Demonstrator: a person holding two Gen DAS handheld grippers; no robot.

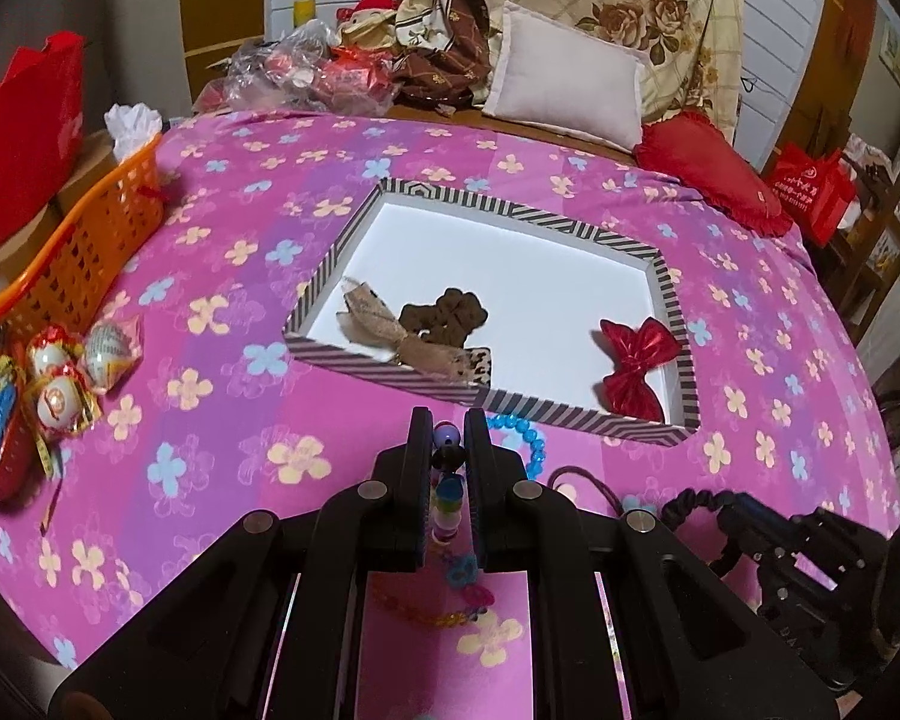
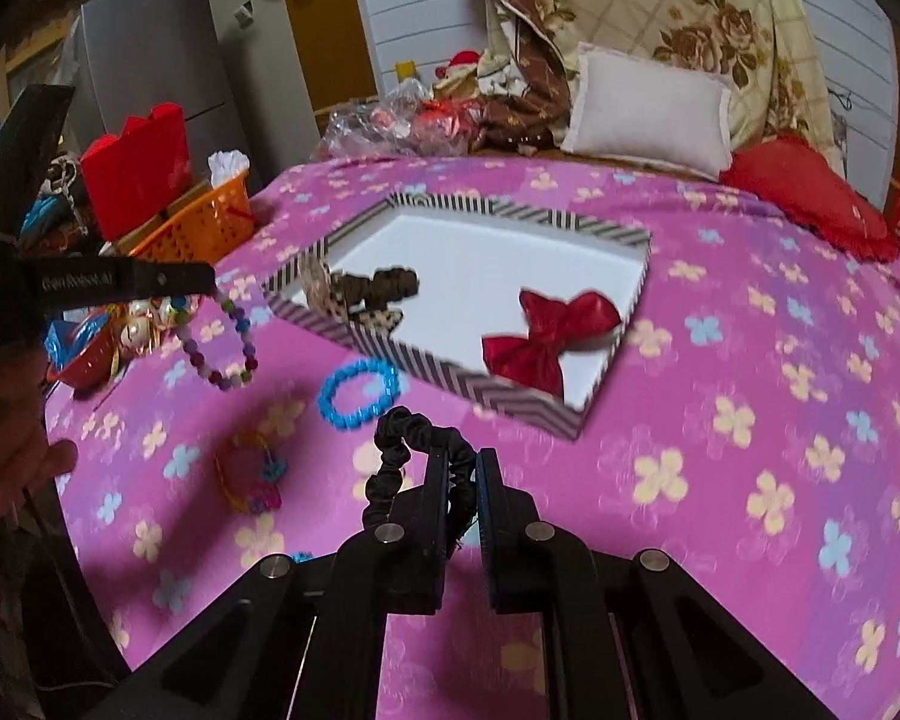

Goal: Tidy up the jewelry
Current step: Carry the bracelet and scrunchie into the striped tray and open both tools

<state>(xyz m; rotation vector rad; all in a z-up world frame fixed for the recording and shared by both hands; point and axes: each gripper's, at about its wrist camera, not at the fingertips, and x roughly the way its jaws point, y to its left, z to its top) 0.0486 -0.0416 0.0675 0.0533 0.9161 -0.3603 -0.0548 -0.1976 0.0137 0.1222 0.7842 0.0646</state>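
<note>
Pink floral bedspread (image 2: 720, 312), striped tray (image 2: 606, 381) at frame centre. Black scrunchie (image 2: 399, 450) is pinched in closed right gripper (image 2: 463, 468); beaded bracelet (image 2: 234, 342) is clamped by left gripper (image 1: 448, 438). Both should be carried clear over the rim before release.

We see a bed (image 2: 720, 324) under a pink flowered cover filling mid-frame, on which lie a striped-rimmed white box (image 2: 450, 381) at centre, a blue bead bracelet (image 2: 359, 391) and a yellow bracelet (image 2: 249, 474) at lower left, and a white pillow (image 2: 648, 114) and red cushion (image 2: 810, 192) at upper right.
</note>
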